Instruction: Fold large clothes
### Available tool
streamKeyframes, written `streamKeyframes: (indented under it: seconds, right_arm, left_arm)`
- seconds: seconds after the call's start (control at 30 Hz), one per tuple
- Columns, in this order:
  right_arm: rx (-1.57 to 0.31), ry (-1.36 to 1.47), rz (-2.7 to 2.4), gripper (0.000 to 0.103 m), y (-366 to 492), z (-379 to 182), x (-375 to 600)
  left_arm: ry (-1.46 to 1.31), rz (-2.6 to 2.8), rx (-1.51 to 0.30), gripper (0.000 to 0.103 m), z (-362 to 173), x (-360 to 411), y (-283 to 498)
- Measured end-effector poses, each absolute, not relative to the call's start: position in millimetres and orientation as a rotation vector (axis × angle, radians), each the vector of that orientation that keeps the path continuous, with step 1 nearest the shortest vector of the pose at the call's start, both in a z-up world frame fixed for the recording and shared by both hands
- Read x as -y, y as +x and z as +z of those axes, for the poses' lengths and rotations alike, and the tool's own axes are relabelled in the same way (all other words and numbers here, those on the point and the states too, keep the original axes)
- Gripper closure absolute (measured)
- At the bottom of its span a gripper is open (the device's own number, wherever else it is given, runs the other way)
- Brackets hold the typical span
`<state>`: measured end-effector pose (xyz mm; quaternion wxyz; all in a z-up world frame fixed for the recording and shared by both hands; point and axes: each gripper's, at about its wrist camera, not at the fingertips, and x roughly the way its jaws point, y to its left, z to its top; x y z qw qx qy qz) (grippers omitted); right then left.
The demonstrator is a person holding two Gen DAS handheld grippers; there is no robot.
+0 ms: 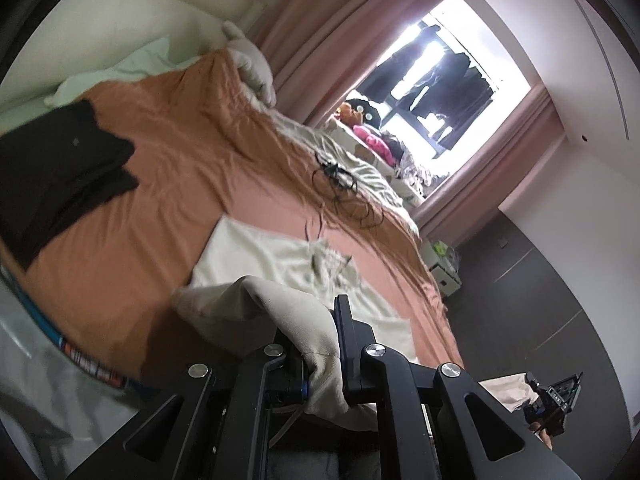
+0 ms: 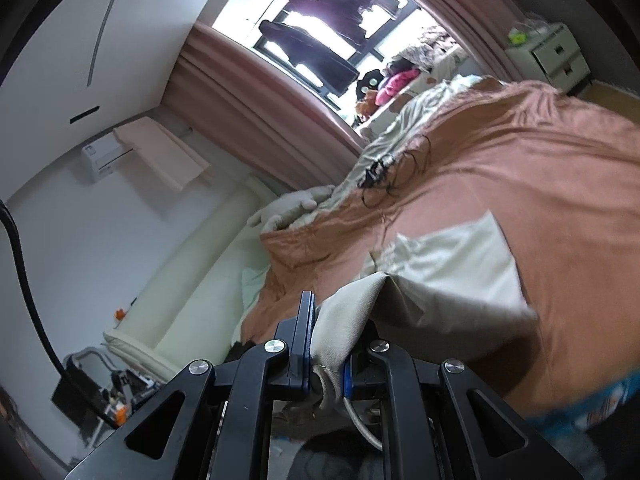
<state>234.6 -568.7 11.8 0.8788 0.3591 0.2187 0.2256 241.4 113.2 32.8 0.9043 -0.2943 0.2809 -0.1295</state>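
Cream cloth fills the gap of both tongs: the left tongs [image 1: 320, 344] clamp a thick fold of the garment [image 1: 288, 256], and the right tongs [image 2: 328, 344] clamp another bunched edge of it [image 2: 448, 264]. Each pair is narrow, closed down on fabric, with cloth spilling out behind the fingers.

From the two gripped points the garment runs forward and away, onto the bed [image 1: 168, 184]. Its far part lies flat on the orange cover, roughly rectangular, while the near edge is lifted off the cover in a soft ridge. Its exact kind cannot be told; a cord or drawstring shows near its middle in the left view.

The relation that matters: both tongs sit at the near edge, side by side across the garment's width, and the free cloth lies straight ahead of them. By that layout, the fold would carry the held edge forward over the flat part, with both hands travelling together; neither looks clearly nearer the far edge. Uneven travel would likely skew the fold line.

Further out, a black garment [image 1: 60, 168] lies on the cover to the left, well apart from the cream one. A tangle of black wire [image 1: 340, 184] rests beyond the cream cloth's far edge, near the rumpled pale bedding. A gloved hand [image 1: 252, 64] rests at the bed's far corner, near the curtain [image 1: 320, 32].
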Motion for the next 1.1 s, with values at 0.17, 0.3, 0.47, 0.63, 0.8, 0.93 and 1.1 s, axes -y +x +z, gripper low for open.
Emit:
streamKeyframes:
  seconds: [0.17,0.3,0.47,0.63,0.8,0.93,1.1]
  right_arm:
    - [-0.444,0.735,0.46,0.091,292,26,570]
    - [-0.46,0.733,0.442,0.091,333,24,571]
    - [-0.488,0.735,0.422,0.091,383,13,574]
    - [-0.524,0.74,0.379,0.091,430,-5,579]
    - [-0.572,0.744,0.36,0.091,468,-31,581]
    - [-0.615,0.758,0.342,0.091,498,-60,578]
    - [-0.655,0.758,0.303,0.091,522,-88,578]
  left_arm:
    - [-0.567,-0.25,-0.578,0.093,51,-105,293]
    - [-0.544,-0.232,-0.583,0.093,55,-97,332]
    - [-0.517,-0.203,-0.601,0.093,49,-87,383]
    - [-0.484,-0.165,-0.623,0.093,34,-79,432]
    - [-0.478,-0.133,-0.681,0.093,6,-76,481]
    - [-0.487,-0.107,-0.729,0.093,-23,-77,511]
    - [-0.482,-0.084,-0.787,0.092,-56,-72,545]
